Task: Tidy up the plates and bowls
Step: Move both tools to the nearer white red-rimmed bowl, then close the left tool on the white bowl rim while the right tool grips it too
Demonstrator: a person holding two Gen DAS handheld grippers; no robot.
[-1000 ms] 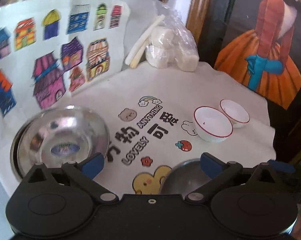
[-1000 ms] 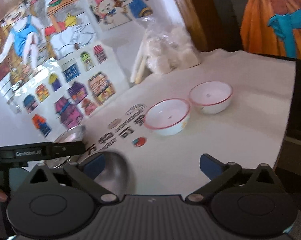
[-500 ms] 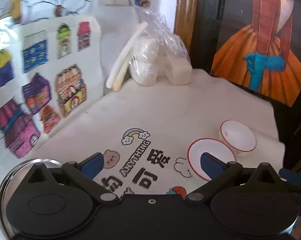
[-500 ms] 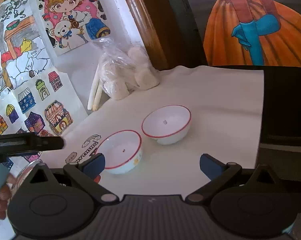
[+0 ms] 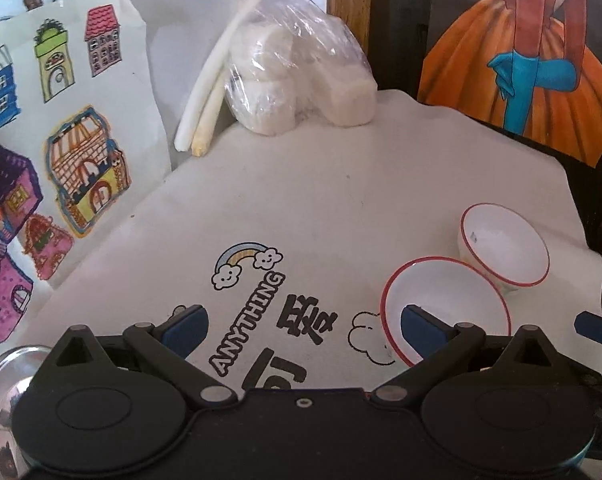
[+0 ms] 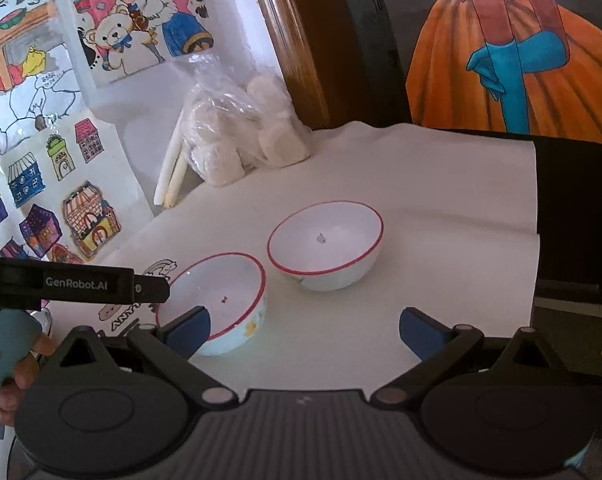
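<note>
Now both grippers' fingers wide, near bowl (image 6: 217, 300) closer; steel bowl (image 5: 5, 384) slipped left

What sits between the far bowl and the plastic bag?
Nothing: in the right wrist view only bare white cloth lies between the far bowl and the bag.

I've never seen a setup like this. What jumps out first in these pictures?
Two white bowls with red rims stand side by side on the cloth: the near bowl and the far bowl. Both open claws, the left claw and the right claw, hover close to them. Behind, bright children's drawings cover the wall, and a plastic bag of white lumps sits in the corner.
</note>
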